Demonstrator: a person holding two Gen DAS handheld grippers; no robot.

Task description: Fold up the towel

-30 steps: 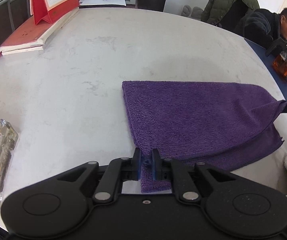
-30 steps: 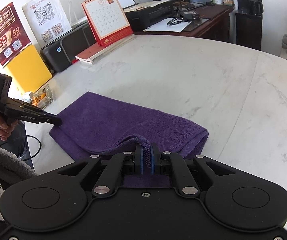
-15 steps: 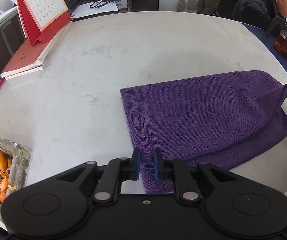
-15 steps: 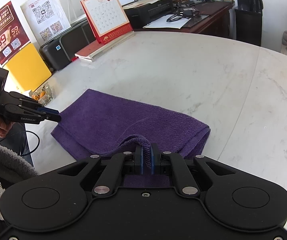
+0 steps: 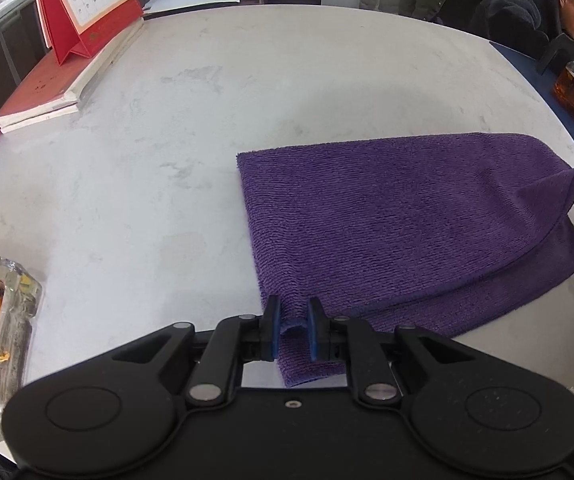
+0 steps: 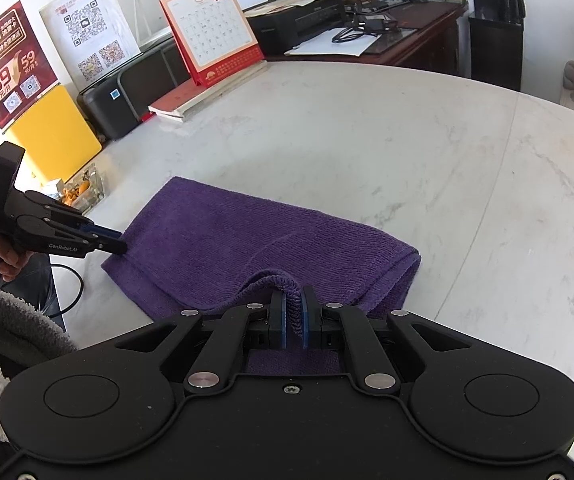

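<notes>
Office, pale marble surface [image 6: 367,152]. Purple towel [image 5: 407,220] lies doubled on it, well clear of the red calendar [image 6: 211,32]. Left gripper [image 5: 291,330] parted, a corner loose between its fingers, seemingly unpinched; right gripper [image 6: 293,320] pinches a hem. Soft, light, limp cloth: take corners.

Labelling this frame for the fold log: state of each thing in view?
purple terry towel: folded double, flat on the white marble table
left hand-held gripper: open, towel corner loose between fingers
right hand-held gripper: shut on towel corner
glass ashtray: holds orange peel
red desk calendar: standing upright
</notes>
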